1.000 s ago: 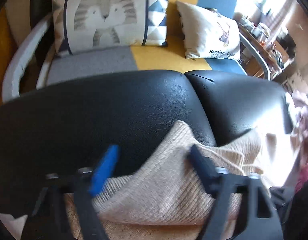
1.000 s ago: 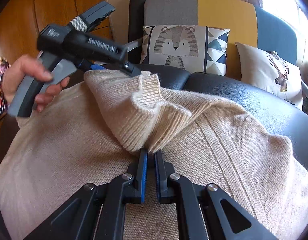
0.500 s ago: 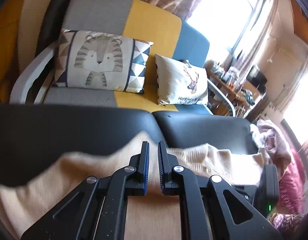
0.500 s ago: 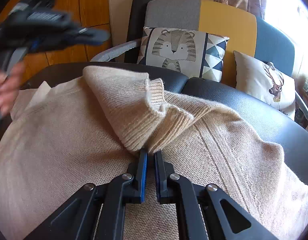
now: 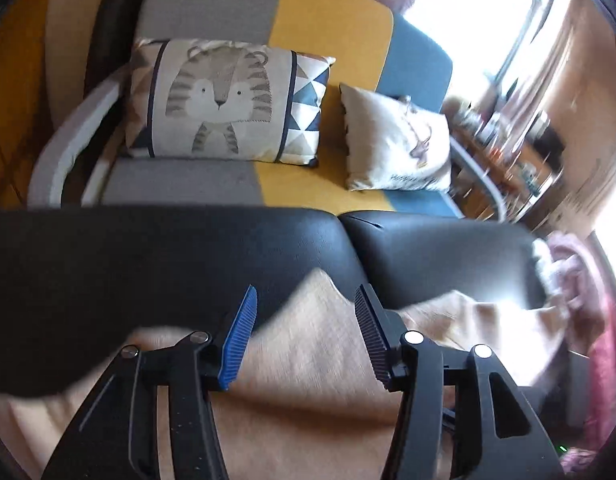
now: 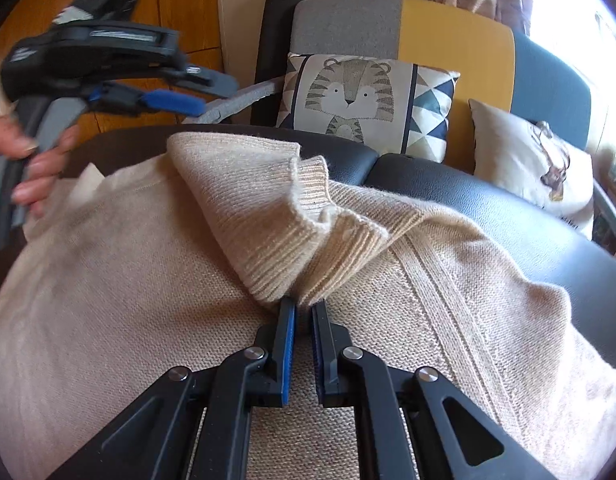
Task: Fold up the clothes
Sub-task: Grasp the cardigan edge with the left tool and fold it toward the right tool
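A cuff [image 6: 308,240] of the sweater [image 6: 107,300] is clamped by the right hand-held gripper [image 6: 303,312] mid-fold, while the left hand-held gripper [image 5: 303,320], just opened and empty, needs a fresh grasp.

The sweater [image 6: 155,288] is running off the bottom and both side edges of the right wrist view. Motion blur is smearing the shelf clutter [image 5: 504,148] by the window in the left wrist view. The person's hand [image 6: 31,164] is being cut by the left edge.
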### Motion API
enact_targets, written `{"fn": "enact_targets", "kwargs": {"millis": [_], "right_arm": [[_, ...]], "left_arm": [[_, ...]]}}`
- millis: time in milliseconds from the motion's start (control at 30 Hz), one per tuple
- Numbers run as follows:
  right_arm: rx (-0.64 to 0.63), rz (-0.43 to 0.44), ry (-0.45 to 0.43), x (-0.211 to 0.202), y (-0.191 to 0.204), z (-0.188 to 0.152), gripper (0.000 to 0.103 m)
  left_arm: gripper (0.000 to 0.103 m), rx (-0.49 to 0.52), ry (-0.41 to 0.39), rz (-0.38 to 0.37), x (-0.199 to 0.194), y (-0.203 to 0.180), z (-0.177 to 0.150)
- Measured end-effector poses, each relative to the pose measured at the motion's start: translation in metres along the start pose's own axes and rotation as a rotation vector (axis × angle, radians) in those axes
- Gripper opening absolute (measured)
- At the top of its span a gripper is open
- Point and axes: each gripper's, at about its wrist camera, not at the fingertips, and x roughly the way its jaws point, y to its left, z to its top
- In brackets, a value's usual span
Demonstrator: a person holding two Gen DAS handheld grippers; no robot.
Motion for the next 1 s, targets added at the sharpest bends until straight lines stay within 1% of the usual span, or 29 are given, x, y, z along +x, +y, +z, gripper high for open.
{"fn": "enact_targets", "kwargs": {"millis": [33,133,167,200,233,267,300,333,367,400,533,567,600,667,700,800,833,900,1000], "right_arm": [[0.0,0.0,-0.001,0.0,0.0,0.0,0.007],[0.0,0.001,-0.002,0.0,-0.001,0.0,0.007],[0.0,0.001,-0.003,0.0,-0.001,0.0,0.007],[0.0,0.001,-0.003,0.0,-0.001,0.0,0.007],[0.001,0.003,-0.003,-0.001,0.0,-0.001,0.007],[0.007,0.011,-0.004,-0.001,-0.001,-0.001,0.007],[0.011,0.015,-0.004,-0.001,-0.002,-0.001,0.007],[0.014,0.019,-0.005,-0.001,-0.003,-0.001,0.007],[0.016,0.021,-0.006,-0.001,-0.003,-0.001,0.007],[0.016,0.021,-0.006,-0.001,-0.002,0.0,0.007],[0.013,0.018,-0.006,-0.003,-0.005,0.0,0.007],[0.009,0.013,-0.007,-0.003,-0.004,0.0,0.007],[0.004,0.006,-0.009,-0.003,-0.004,0.001,0.007],[-0.006,-0.007,-0.011,-0.004,-0.001,0.001,0.007],[-0.009,-0.011,-0.012,-0.005,-0.001,0.001,0.006],[-0.007,-0.012,-0.016,-0.007,0.0,0.001,0.006],[-0.005,-0.011,-0.017,-0.007,0.001,0.0,0.006],[-0.006,-0.013,-0.02,-0.009,0.001,0.0,0.007],[-0.025,-0.03,-0.018,-0.01,0.005,0.003,0.01]], "left_arm": [[0.059,0.02,0.026,0.012,0.009,-0.003,0.005],[0.059,0.071,0.19,0.027,0.044,-0.012,0.013],[0.059,0.095,0.22,0.041,0.052,-0.015,0.013],[0.059,0.117,0.234,0.066,0.057,-0.017,0.011],[0.059,0.13,0.238,0.074,0.06,-0.019,0.008],[0.057,0.134,0.218,0.058,0.058,-0.02,0.006],[0.038,0.136,0.196,0.04,0.056,-0.021,0.003],[0.013,0.142,0.186,0.032,0.053,-0.023,0.001],[0.011,0.148,0.178,0.025,0.05,-0.024,-0.001],[0.006,0.166,0.161,0.034,0.046,-0.028,-0.003],[0.006,0.198,0.015,0.029,0.013,-0.036,-0.006],[0.006,0.167,-0.052,-0.004,-0.004,-0.032,-0.007],[0.006,0.138,-0.101,-0.033,-0.017,-0.027,-0.009],[0.006,0.068,-0.188,-0.092,-0.044,-0.016,-0.013],[0.006,0.03,-0.218,-0.124,-0.056,-0.01,-0.019],[0.006,-0.035,-0.261,-0.158,-0.076,0.005,-0.046],[0.006,-0.042,-0.263,-0.156,-0.079,0.008,-0.055],[0.006,-0.066,-0.249,-0.14,-0.081,0.017,-0.077],[0.006,-0.129,-0.221,-0.112,-0.074,0.026,-0.106]]}}
